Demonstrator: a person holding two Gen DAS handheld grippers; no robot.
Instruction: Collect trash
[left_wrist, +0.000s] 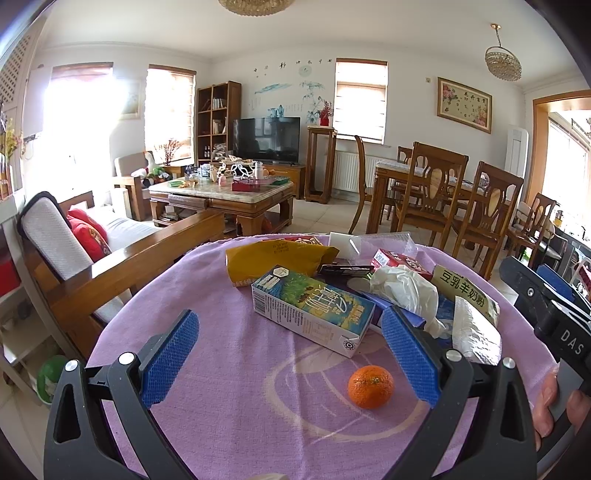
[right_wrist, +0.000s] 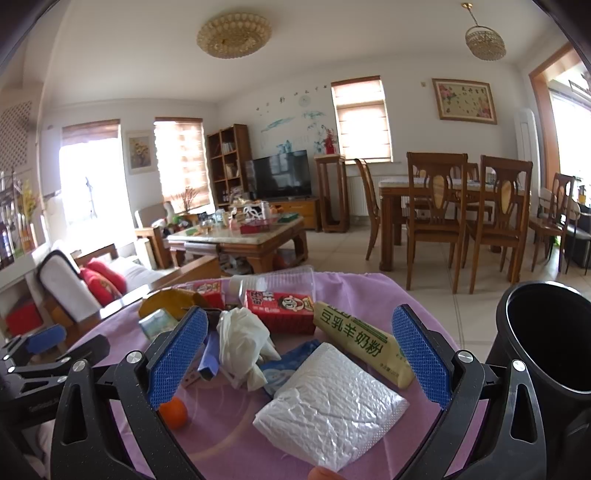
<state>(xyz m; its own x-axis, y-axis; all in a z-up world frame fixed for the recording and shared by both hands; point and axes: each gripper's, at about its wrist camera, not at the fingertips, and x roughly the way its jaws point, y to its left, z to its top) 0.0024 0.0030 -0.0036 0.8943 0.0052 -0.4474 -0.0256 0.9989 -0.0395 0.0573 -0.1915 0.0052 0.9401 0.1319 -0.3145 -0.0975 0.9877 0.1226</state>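
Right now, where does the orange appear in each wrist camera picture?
Left wrist view: the orange lies low and right of centre on the purple cloth, in front of the milk carton.
Right wrist view: the orange is low on the left, partly hidden behind the gripper's left finger.
Shared landmark: the crumpled white glove.

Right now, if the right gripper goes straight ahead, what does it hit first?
Most likely the white bubble mailer, lying between the open fingers of the right gripper. Beyond it sits the crumpled white tissue. Depth is uncertain through the fisheye.
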